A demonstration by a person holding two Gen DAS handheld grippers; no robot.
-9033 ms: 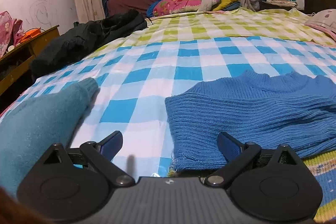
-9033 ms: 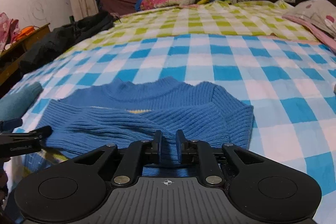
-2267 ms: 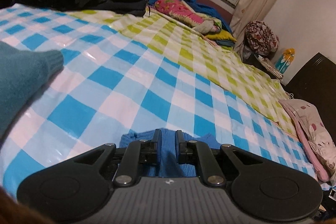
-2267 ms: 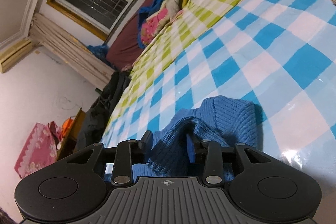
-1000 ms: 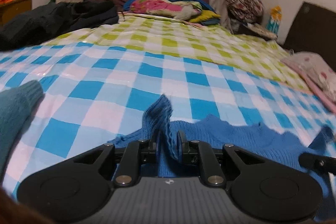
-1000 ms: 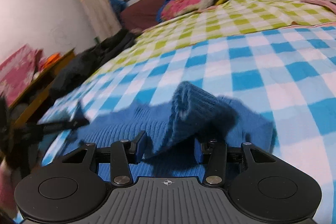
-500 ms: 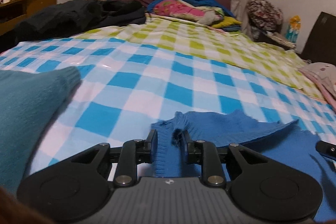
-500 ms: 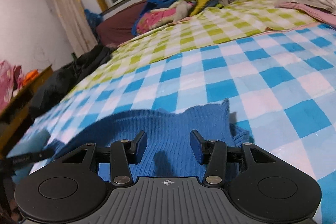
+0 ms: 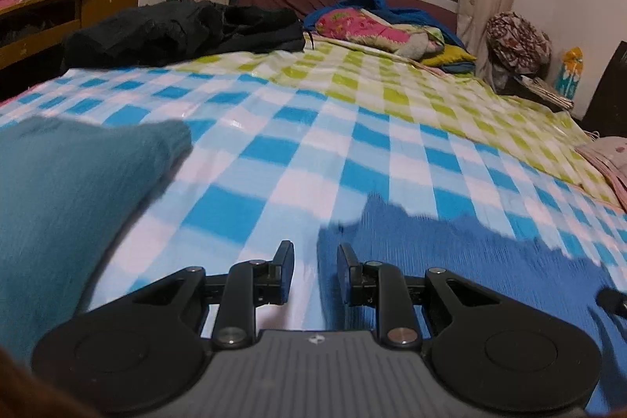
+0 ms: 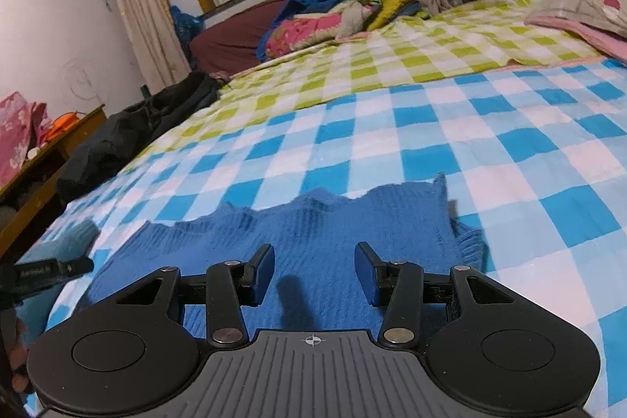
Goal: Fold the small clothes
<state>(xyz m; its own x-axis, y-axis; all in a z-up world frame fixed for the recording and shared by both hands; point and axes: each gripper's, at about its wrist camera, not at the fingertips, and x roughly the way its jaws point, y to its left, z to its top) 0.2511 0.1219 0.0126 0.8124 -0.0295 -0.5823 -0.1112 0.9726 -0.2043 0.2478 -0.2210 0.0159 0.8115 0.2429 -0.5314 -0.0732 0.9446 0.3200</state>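
Observation:
A blue ribbed sweater [image 10: 313, 234] lies folded flat on the blue checked bed cover [image 10: 509, 151]. It also shows in the left wrist view [image 9: 450, 253]. My left gripper [image 9: 315, 259] is open and empty at the sweater's left edge, just above it. My right gripper [image 10: 313, 263] is open and empty over the sweater's near part. The left gripper's tip [image 10: 51, 271] shows at the left of the right wrist view.
A teal knit garment [image 9: 66, 190] lies left of the sweater. A black jacket [image 9: 184, 30] lies at the far left of the bed. Bedding [image 9: 372, 26] is piled at the far end, pink cloth [image 10: 584, 10] at right, a wooden cabinet [image 9: 58, 14] beside the bed.
Both grippers brought the sweater's near edge over to the far side, then opened and let it go. Since half a second ago they have opened wider and drawn back slightly.

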